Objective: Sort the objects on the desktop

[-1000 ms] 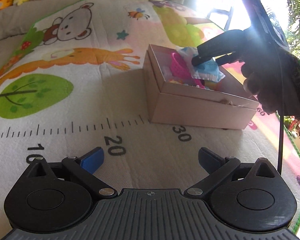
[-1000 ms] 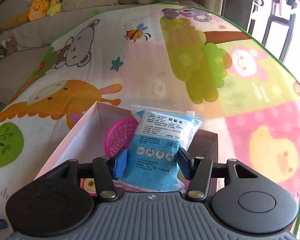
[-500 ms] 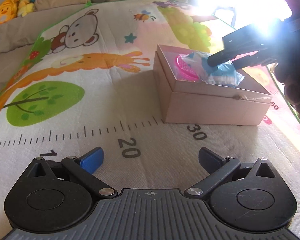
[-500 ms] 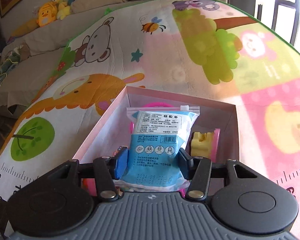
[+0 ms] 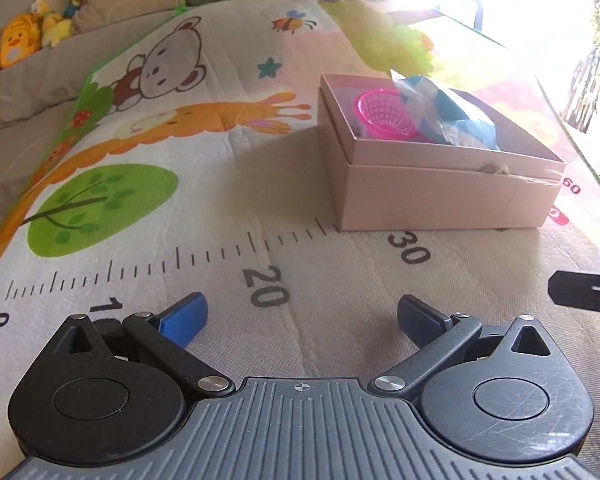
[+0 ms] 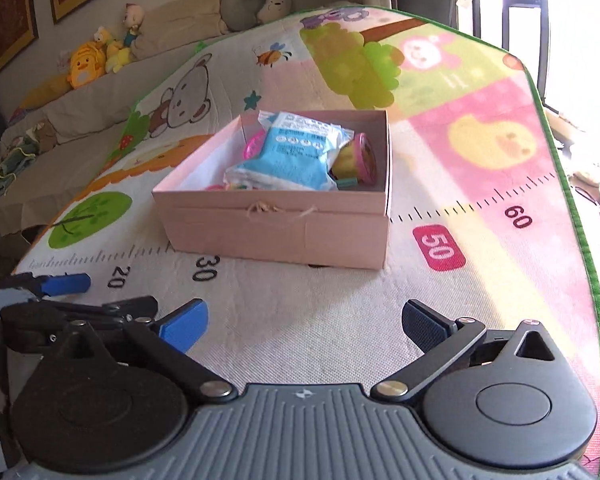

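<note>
One pink box (image 6: pixel 276 232) with one blue packet (image 6: pixel 292 156); left claw (image 5: pixel 300 316) apart, right claw (image 6: pixel 306 322) opening, both empty.

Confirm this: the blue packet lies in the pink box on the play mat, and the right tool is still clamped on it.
Wrong on the grip. The blue packet does lie in the pink box, but the right wrist view shows the right tool opening, empty, back from the box.

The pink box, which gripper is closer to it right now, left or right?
Neither clearly. The left gripper and right gripper both sit back on the mat, apart from the pink box, facing it with nothing between their jaws.
</note>
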`<state>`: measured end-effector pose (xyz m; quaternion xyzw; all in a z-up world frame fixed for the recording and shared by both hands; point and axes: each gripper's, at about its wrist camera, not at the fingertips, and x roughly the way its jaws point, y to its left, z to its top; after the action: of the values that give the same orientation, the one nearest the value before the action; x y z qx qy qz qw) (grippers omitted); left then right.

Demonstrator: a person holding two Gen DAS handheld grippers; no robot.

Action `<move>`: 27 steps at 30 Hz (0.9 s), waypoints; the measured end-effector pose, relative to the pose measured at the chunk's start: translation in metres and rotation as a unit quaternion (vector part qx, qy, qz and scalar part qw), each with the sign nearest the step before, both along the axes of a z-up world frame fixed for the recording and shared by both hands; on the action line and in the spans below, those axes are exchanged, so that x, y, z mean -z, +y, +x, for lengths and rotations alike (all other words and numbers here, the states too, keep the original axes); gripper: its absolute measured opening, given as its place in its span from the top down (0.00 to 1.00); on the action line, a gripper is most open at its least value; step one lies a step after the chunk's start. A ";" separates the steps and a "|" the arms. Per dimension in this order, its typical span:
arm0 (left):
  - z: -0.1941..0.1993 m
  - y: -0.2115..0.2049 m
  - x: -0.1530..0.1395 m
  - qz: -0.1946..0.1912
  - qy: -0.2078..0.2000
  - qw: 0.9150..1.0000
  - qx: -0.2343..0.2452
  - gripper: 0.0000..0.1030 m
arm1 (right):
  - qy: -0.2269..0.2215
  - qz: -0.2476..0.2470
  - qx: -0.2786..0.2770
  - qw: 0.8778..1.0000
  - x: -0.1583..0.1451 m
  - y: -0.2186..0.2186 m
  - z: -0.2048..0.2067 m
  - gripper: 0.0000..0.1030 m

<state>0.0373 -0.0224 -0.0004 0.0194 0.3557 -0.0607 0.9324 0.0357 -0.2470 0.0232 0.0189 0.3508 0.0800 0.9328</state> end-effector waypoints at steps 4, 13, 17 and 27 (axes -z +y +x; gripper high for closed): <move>-0.001 -0.003 0.000 0.010 0.001 1.000 -0.002 0.00 | 0.033 -0.021 0.007 0.999 0.021 0.012 0.012 0.00; -0.002 -0.002 0.000 0.004 0.002 1.000 -0.003 0.00 | 0.004 -0.054 0.036 0.998 0.035 0.023 0.031 0.00; -0.002 -0.002 0.000 0.003 0.002 1.000 -0.003 0.00 | -0.007 -0.050 0.049 0.998 0.037 0.024 0.031 0.00; -0.002 -0.003 0.000 0.002 0.002 1.000 -0.002 0.00 | -0.012 -0.048 0.051 0.997 0.038 0.022 0.030 0.00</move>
<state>0.0356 -0.0253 -0.0005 0.0207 0.3577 -0.0576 0.9318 0.0655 -0.2248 -0.0149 -0.0092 0.3418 0.0152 0.9396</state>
